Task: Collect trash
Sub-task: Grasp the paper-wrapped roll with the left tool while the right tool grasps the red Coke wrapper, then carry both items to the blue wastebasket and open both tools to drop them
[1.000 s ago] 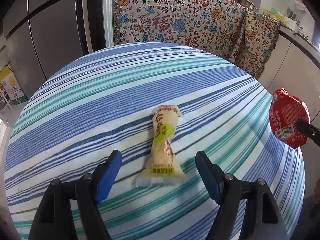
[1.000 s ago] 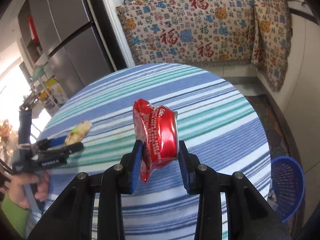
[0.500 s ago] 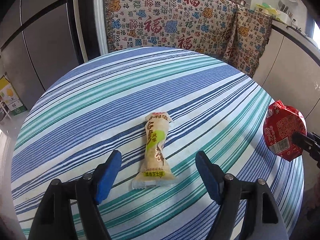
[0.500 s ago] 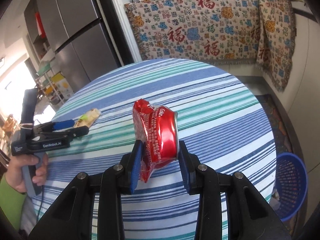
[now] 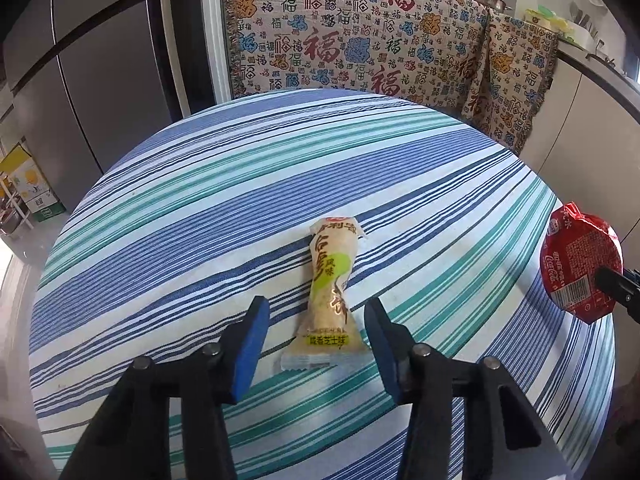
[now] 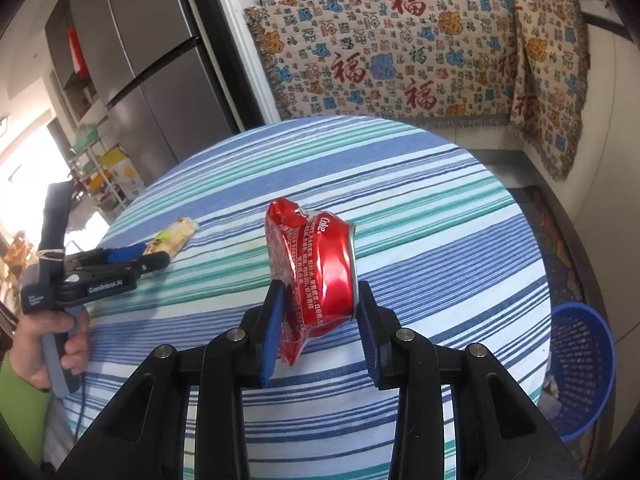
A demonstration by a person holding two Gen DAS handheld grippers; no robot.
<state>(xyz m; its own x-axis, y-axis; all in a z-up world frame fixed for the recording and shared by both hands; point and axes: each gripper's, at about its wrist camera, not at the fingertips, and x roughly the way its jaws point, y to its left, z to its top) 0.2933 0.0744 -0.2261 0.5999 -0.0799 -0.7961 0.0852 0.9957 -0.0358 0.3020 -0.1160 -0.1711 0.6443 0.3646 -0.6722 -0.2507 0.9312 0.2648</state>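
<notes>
Left wrist view, left hand-held gripper [image 5: 316,344]: I see its blue pads spread wide, one on each side of the snack wrapper's near end, touching neither side.
Left wrist view, snack wrapper [image 5: 330,294]: it lies flat on the striped surface [image 5: 200,208], pointing away from me, twisted at the middle.
Left wrist view, crushed can [image 5: 580,268]: it shows at the right edge, off the surface, with a black finger against it.
Right wrist view, right hand-held gripper [image 6: 320,320]: I have it clamped on the crushed can, which is red and held in the air above the surface.
Right wrist view, blue basket [image 6: 580,368]: it stands on the floor, lower right, beside the surface.
Right wrist view, left side: the other gripper sits low over the wrapper.
</notes>
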